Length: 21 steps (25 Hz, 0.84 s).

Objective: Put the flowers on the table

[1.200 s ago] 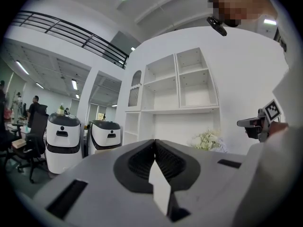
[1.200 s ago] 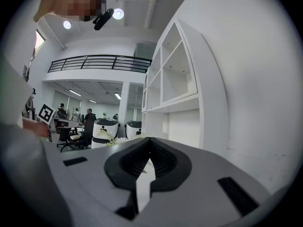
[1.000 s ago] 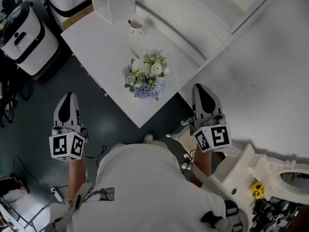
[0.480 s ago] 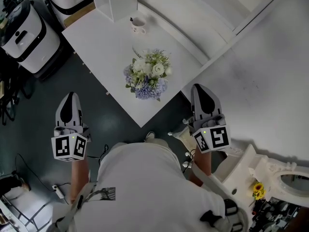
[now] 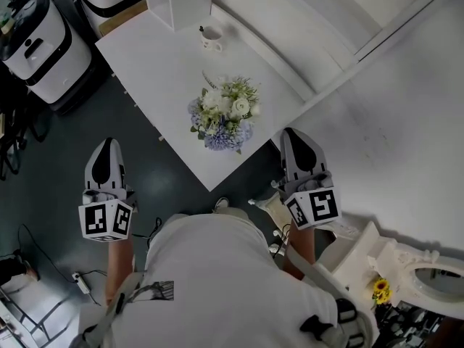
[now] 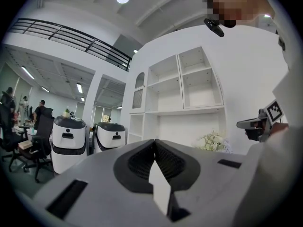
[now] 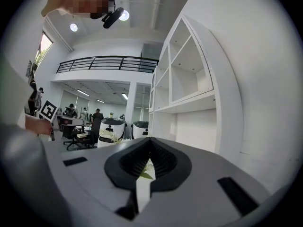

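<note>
White tabletop (image 5: 156, 56) stretches ahead of me, one corner pointing back at my feet. The flowers (image 5: 221, 114) rest on it near that corner, at my twelve o'clock. A small cup (image 5: 211, 38) stands farther along the table, at twelve o'clock from the flowers and well apart from them. My left gripper (image 5: 106, 158) hangs over the dark floor (image 5: 65, 165), off the table, at eight o'clock from the flowers; its jaws are pressed together with nothing between them. My right gripper (image 5: 297, 145) sits at four o'clock from the flowers, just beside the table's edge, jaws likewise closed and empty. White-and-black machines (image 5: 40, 38) stand at ten o'clock.
</note>
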Motion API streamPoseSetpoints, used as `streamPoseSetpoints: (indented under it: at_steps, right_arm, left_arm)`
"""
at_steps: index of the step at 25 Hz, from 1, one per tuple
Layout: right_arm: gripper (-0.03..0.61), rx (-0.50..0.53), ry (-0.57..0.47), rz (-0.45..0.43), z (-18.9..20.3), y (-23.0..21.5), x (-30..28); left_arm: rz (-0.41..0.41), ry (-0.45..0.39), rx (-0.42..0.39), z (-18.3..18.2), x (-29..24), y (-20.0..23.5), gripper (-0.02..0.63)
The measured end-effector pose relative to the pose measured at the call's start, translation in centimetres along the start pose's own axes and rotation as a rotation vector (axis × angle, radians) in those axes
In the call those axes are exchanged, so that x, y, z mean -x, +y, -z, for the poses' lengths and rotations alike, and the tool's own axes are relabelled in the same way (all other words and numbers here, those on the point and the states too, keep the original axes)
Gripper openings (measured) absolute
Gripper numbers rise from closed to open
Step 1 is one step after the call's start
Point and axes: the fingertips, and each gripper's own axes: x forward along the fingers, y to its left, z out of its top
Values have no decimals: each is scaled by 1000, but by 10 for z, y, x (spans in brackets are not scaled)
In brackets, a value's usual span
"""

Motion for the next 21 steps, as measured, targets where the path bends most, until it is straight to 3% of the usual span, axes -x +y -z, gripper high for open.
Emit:
streamPoseSetpoints:
  at_steps: [21]
  right_arm:
    - [9,14,7,-27,9,-5,19]
  left_arm:
    - [3,14,25,22,12,-29,15]
